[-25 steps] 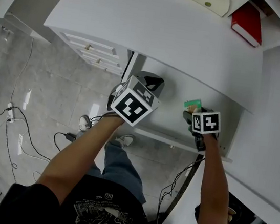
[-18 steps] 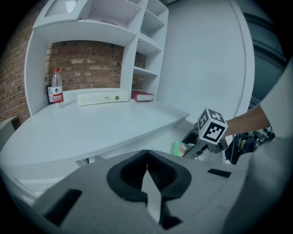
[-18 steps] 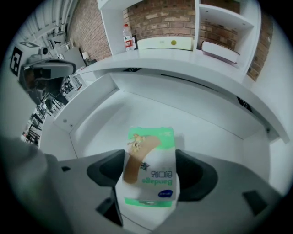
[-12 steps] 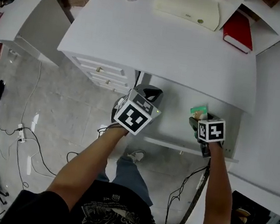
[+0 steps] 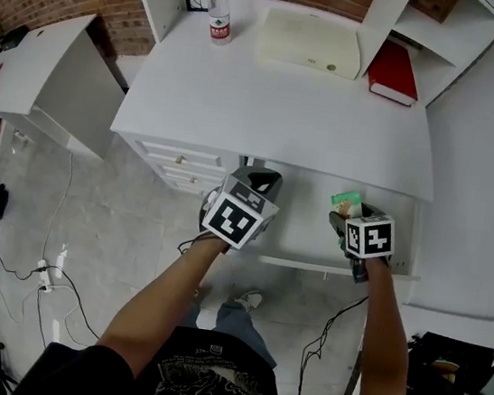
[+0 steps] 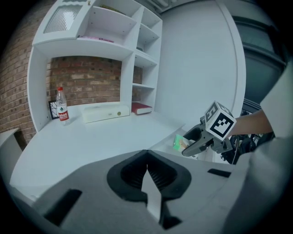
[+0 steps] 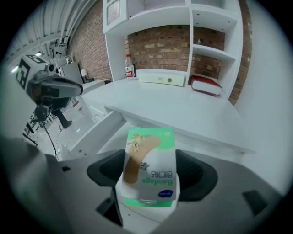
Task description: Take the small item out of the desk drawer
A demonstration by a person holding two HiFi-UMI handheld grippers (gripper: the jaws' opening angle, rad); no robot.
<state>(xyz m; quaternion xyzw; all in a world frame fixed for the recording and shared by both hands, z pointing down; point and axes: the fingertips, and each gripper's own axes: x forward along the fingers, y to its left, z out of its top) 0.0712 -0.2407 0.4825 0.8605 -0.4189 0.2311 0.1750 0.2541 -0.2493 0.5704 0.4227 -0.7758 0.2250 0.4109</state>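
A small green-and-white bandage box (image 7: 149, 160) stands between the jaws of my right gripper (image 7: 151, 176), which is shut on its sides. In the head view the bandage box (image 5: 344, 199) sits at the tip of the right gripper (image 5: 349, 212), held over the open white desk drawer (image 5: 305, 237), just in front of the desk's edge. My left gripper (image 5: 263, 181) hovers over the drawer's left end, shut with nothing in it; in its own view the left gripper (image 6: 147, 167) has its pads meeting. That view also shows the right gripper (image 6: 199, 142) with the box (image 6: 179, 142).
On the white desk (image 5: 278, 105) stand a water bottle (image 5: 219, 26), a flat cream case (image 5: 310, 44) and a red book (image 5: 391, 73) at the back. A small white drawer unit (image 5: 184, 160) stands under the desk's left. Cables (image 5: 54, 274) lie on the tiled floor.
The head view has tilted up, so the back of the desk with bottle and case now shows. Both grippers stay over the drawer; the right one still holds the box.
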